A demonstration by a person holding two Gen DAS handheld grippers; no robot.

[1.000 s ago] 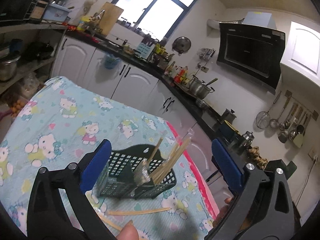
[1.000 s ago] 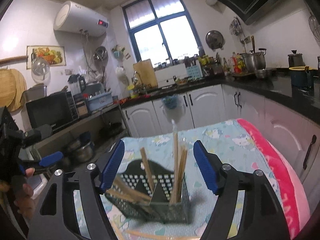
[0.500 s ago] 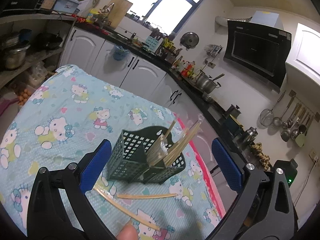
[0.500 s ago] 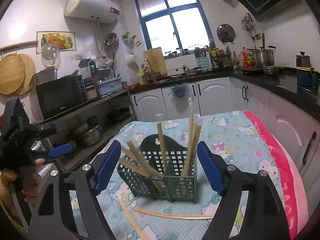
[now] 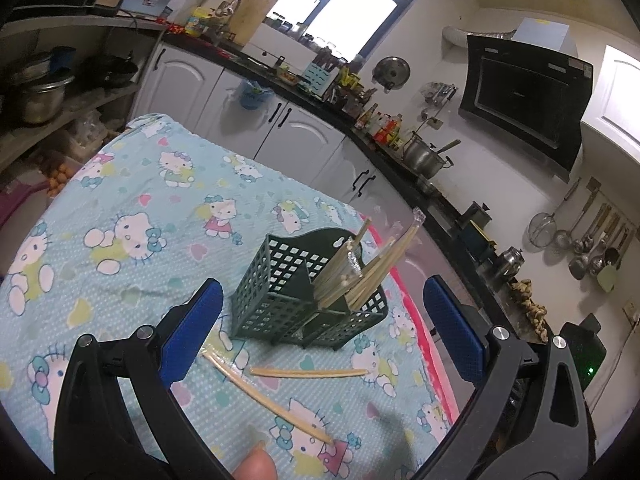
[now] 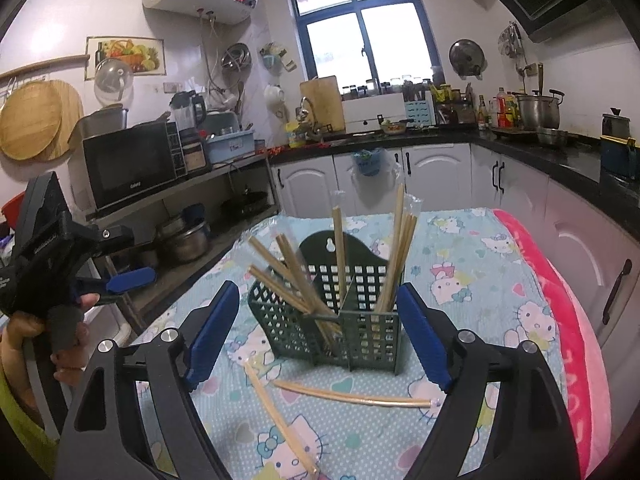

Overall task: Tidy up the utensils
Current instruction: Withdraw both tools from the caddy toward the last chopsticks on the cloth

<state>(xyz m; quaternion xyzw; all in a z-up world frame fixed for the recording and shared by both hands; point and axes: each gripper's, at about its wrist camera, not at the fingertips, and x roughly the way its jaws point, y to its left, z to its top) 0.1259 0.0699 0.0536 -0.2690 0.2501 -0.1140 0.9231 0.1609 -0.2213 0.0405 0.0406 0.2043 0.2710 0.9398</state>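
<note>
Chopsticks upright in the basket on the tablecloth, two loose chopsticks before it.

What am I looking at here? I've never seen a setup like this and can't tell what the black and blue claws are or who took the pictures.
There is no robot. A person holds a hand-operated two-finger tool in each hand, and each tool carries a wide-angle camera looking forward along its fingers. So the black arms with blue pads at the bottom of each picture are that tool's own fingers.

One picture comes from the left tool, the other from the right tool. The right view also shows the left tool from the side, gripped by the person's hand.

On a cartoon-print tablecloth stands a green utensil basket with wrapped chopsticks standing inside. Two more chopsticks lie loose on the cloth in front of it.

Both tools are open and hold nothing; the right tool's jaws have just been opening.
</note>
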